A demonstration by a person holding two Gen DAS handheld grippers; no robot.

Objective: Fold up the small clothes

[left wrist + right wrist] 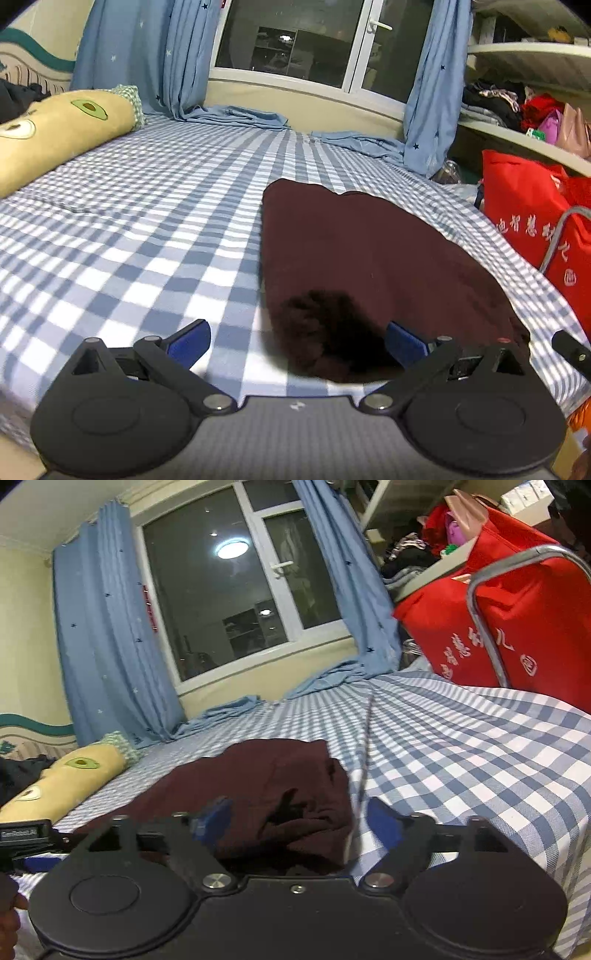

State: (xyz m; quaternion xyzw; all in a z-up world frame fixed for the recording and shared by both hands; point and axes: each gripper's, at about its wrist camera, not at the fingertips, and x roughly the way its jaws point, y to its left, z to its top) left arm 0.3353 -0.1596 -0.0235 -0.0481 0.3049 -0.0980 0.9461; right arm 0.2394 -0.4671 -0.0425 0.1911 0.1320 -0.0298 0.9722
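Observation:
A dark maroon garment (369, 266) lies folded flat on the blue-and-white checked bed sheet (147, 240). My left gripper (297, 345) hangs open just above the garment's near left corner, with its blue pads wide apart and nothing gripped. In the right wrist view the same garment (258, 786) shows a rumpled near right edge. My right gripper (297, 823) stands open over that edge, one pad on each side of the cloth and neither pressing on it. The sheet (461, 757) spreads out to the right.
A yellow avocado-print pillow (55, 133) lies at the far left of the bed. A red bag (528, 214) with a grey metal handle stands at the right edge, under cluttered shelves (517, 107). Blue curtains (140, 55) frame a dark window behind.

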